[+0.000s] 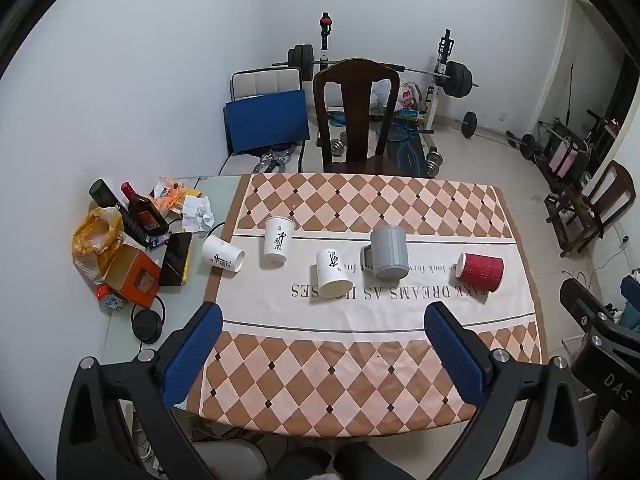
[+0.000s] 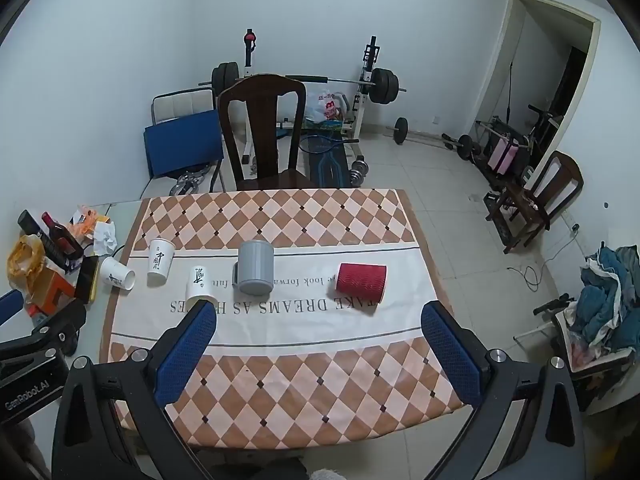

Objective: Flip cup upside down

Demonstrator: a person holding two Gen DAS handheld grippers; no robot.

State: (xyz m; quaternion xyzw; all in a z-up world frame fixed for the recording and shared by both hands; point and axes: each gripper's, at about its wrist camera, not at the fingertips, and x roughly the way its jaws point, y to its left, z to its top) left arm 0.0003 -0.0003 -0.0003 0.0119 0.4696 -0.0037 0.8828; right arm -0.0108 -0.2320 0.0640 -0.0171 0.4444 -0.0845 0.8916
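Several cups sit in a row across the checkered tablecloth. A white paper cup lies on its side at the left edge. A second white cup stands upright. A third white cup lies tilted on its side. A grey ribbed mug stands upside down. A red ribbed cup lies on its side at the right. My left gripper is open and empty, held above the near table edge. My right gripper is open and empty, also back from the cups; the red cup lies ahead of it.
Clutter lies on the table's left side: a bottle, an orange box, a dark phone-like slab, crumpled tissue. A dark wooden chair stands behind the table. Gym weights line the back wall.
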